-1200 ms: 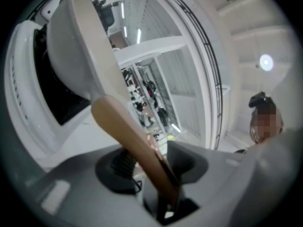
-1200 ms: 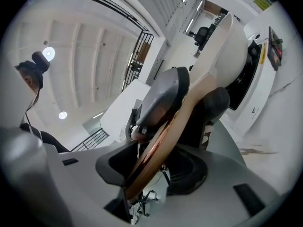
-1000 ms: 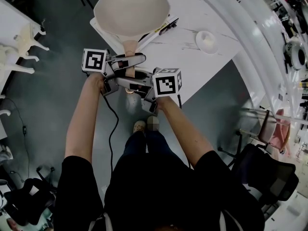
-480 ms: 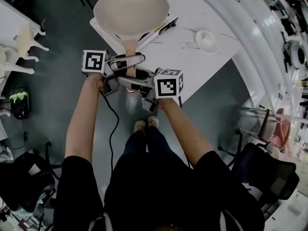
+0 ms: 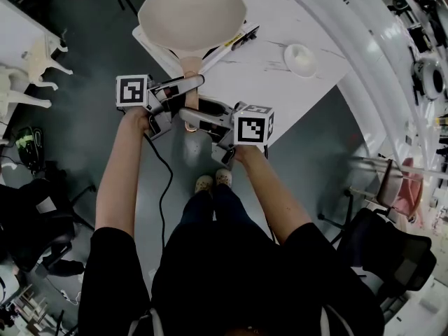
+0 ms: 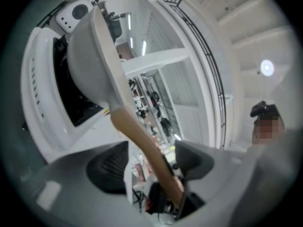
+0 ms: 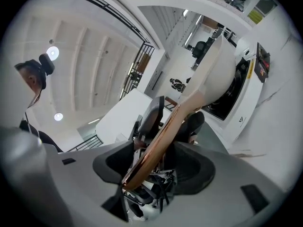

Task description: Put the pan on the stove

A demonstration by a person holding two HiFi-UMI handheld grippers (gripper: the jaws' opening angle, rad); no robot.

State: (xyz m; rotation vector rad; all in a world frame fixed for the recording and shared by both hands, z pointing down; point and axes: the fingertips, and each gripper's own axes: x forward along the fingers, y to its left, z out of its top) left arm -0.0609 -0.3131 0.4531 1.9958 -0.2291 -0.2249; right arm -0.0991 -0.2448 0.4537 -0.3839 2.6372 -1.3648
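The pan [image 5: 192,12], a cream bowl with a wooden handle [image 5: 190,72], rests on the white stove [image 5: 148,42] at the table's near corner. My left gripper [image 5: 187,93] reaches in from the left and my right gripper [image 5: 192,116] from the right, both around the handle's end. Their jaws have just been opening, and the handle stays between them without being pinched. In the left gripper view the handle [image 6: 142,141] runs up between the left gripper's [image 6: 149,162] pads to the pan [image 6: 87,65] on the stove [image 6: 40,98]. The right gripper [image 7: 158,160] view shows the handle [image 7: 163,131] with gaps on both sides.
The white table [image 5: 280,96] carries a small white dish [image 5: 299,59] to the right of the stove. A black cable [image 5: 162,187] hangs below the left gripper. The person's shoes [image 5: 203,183] stand on the grey floor, a dark chair [image 5: 385,250] at right.
Both grippers' jaws have spread apart off the handle. The marker cubes have drifted slightly outward, left one leftward, right one rightward. The pan has stayed on the stove.
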